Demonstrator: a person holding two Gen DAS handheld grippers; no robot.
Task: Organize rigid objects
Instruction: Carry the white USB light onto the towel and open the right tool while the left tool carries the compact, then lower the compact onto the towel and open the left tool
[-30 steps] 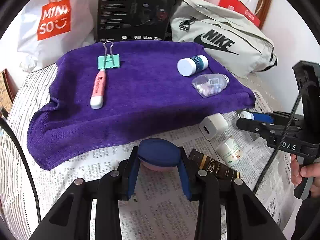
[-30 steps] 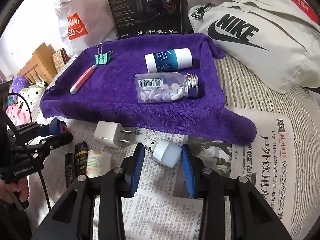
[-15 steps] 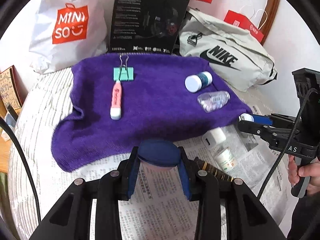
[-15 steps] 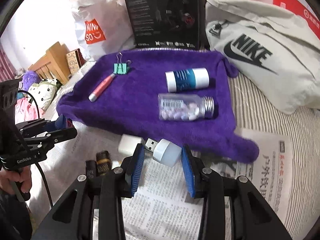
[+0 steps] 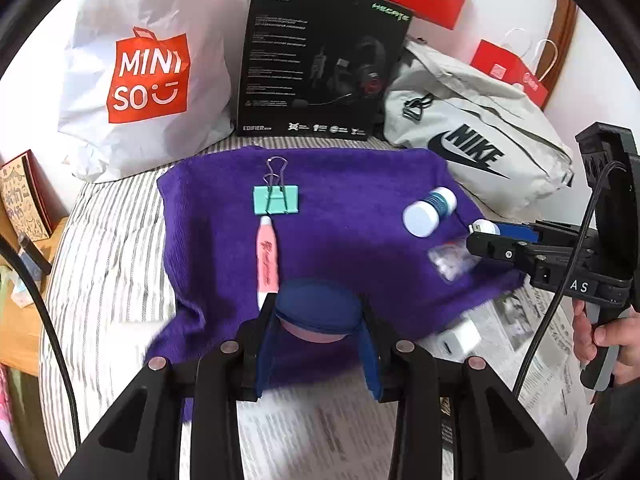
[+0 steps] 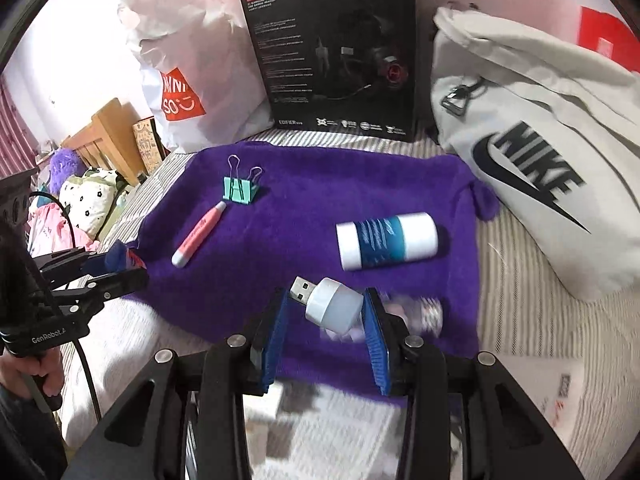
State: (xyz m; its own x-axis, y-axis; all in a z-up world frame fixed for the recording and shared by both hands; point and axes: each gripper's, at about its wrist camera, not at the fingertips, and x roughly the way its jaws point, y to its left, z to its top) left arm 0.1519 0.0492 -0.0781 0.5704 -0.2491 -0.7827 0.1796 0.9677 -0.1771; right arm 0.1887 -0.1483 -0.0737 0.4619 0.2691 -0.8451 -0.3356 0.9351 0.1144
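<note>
A purple towel (image 5: 352,196) lies on the striped bed. It carries a green binder clip (image 5: 276,199), a pink pen (image 5: 268,258), a blue-and-white bottle (image 5: 428,214) and a clear pill bottle (image 5: 452,262). Over the towel's near edge, my left gripper (image 5: 318,320) is shut on a rounded blue-and-pink case (image 5: 316,304), close to the pen's tip. My right gripper (image 6: 326,312) is shut on a white USB plug light (image 6: 332,308), which hangs above the towel (image 6: 304,200) and just in front of the blurred pill bottle (image 6: 420,314), near the blue-and-white bottle (image 6: 386,246).
A white Miniso bag (image 5: 144,80), a black headset box (image 5: 320,60) and a grey Nike bag (image 5: 472,136) stand behind the towel. Newspaper (image 5: 532,320) with a white charger (image 5: 456,338) on it lies in front. A hand (image 5: 600,336) holds the right gripper's handle.
Both grippers have risen and moved forward from above the newspaper to above the towel's near edge, each still holding its object. The items on the towel have not moved.
</note>
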